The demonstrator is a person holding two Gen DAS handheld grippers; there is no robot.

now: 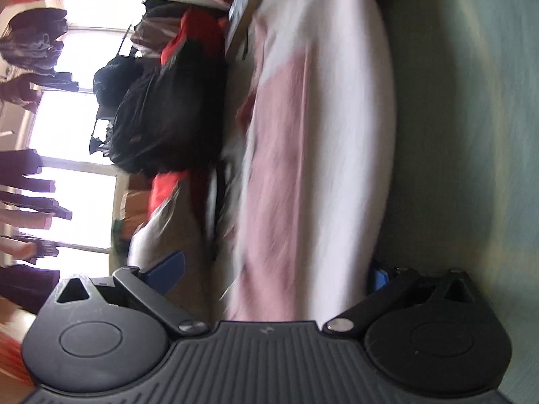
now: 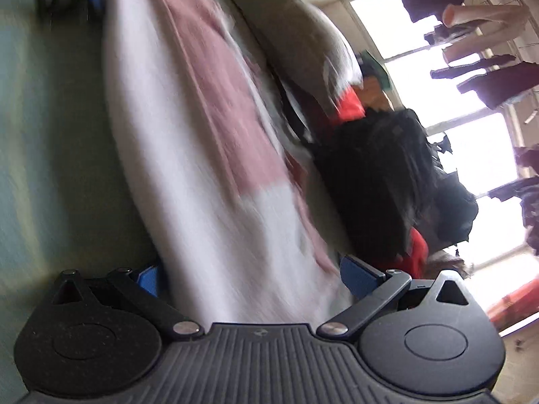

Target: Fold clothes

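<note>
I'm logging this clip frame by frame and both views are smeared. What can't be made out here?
- Left gripper, left wrist view: the pink and white garment covers the fingertips, so the grip is unclear.
- Right gripper, right wrist view: the same, cloth hides the tips.
- Garment type and fold stage: motion blur, edges cut off.
- Dark pile: blurred and backlit by the window.

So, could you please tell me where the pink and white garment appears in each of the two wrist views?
Left wrist view: the pink and white fabric garment runs down the centre, ending between the blue fingers of the left hand-held gripper.
Right wrist view: it runs from upper left to bottom centre, between the fingers of the right hand-held gripper.
Shared landmark: the black shaggy bundle before the bright window.
</note>
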